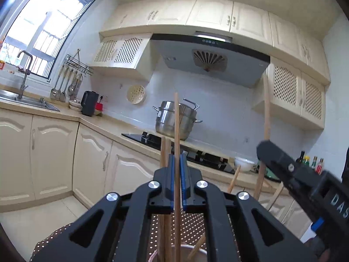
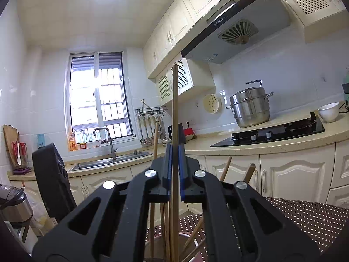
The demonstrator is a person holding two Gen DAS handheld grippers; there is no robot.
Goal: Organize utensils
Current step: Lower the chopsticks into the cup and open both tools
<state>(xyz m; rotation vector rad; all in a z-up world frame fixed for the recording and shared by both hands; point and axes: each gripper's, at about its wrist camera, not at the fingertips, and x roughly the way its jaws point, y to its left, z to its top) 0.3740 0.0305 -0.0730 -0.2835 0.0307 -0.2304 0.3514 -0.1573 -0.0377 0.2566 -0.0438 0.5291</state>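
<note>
Blue-padded left gripper clenches one upright chopstick above the cup on the dotted cloth — roughly three more sticks already stand inside. Right wrist view: right gripper likewise grasps one chopstick over the cup, some five stowed — both held sticks are still to drop in.

We see pale matt wooden chopsticks; a polished steel steamer pot; a glossy black glass hob; matt black plastic gripper fingers with blue pads; dotted brown cloth.
</note>
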